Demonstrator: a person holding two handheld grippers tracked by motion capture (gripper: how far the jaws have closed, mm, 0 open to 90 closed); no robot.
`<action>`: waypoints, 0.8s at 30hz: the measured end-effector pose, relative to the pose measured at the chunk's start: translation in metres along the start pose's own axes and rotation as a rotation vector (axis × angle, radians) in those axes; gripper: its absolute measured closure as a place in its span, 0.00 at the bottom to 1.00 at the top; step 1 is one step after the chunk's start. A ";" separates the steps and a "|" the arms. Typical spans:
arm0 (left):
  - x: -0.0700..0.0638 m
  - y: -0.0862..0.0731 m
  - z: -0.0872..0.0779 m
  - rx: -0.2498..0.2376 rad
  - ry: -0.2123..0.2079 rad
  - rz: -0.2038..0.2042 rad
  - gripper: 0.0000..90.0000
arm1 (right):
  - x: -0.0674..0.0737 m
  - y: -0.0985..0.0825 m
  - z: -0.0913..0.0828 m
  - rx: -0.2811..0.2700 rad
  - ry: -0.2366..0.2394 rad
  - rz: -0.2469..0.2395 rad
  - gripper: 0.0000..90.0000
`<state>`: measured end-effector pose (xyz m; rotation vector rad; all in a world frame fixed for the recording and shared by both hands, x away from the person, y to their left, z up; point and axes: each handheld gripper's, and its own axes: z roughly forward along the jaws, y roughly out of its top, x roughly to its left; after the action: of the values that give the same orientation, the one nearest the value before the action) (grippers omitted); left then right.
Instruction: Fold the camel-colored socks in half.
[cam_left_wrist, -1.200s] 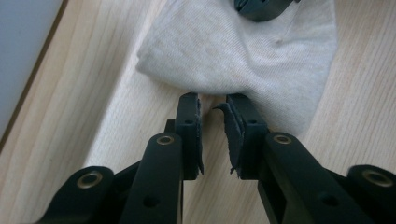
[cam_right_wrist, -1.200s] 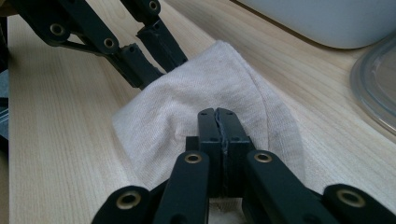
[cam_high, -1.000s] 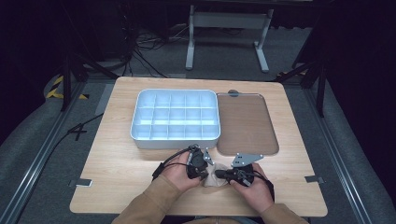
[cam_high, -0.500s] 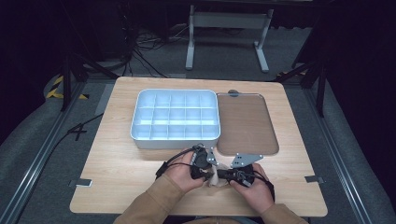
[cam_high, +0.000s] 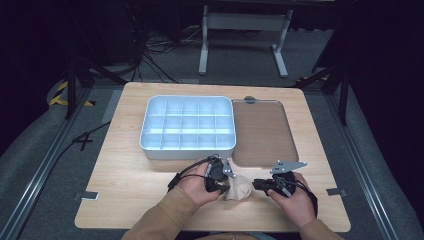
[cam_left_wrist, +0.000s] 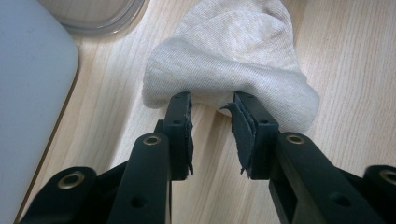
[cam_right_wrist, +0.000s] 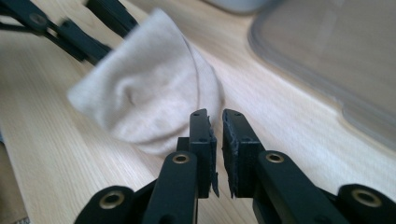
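Can't see much of my left gripper (cam_high: 226, 181) from the high view, my hand (cam_high: 200, 182) covers most of it. In the left gripper view the sock (cam_left_wrist: 233, 60) hides both fingertips (cam_left_wrist: 181, 99), so idk if they pinch fabric, and the top edge cuts it off. Right gripper view: the sock's far end and the other gripper's jaws are blurry, and the lid (cam_right_wrist: 336, 60) runs off the pic.

Bright tabletop, dark surroundings, blurred close-ups
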<state>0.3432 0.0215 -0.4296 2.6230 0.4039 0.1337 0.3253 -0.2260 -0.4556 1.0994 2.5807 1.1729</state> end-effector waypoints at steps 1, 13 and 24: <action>0.000 0.000 0.000 -0.001 0.000 0.000 0.76 | -0.001 -0.001 0.002 0.006 0.005 0.010 0.93; -0.003 0.005 0.001 -0.055 -0.007 0.035 0.75 | 0.010 -0.002 0.025 0.050 0.033 -0.009 0.95; -0.005 0.010 0.009 -0.082 -0.031 0.071 0.71 | 0.016 0.001 0.031 0.044 0.037 -0.022 0.94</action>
<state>0.3426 0.0079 -0.4332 2.5564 0.2890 0.1297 0.3249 -0.1963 -0.4733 1.0653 2.6515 1.1481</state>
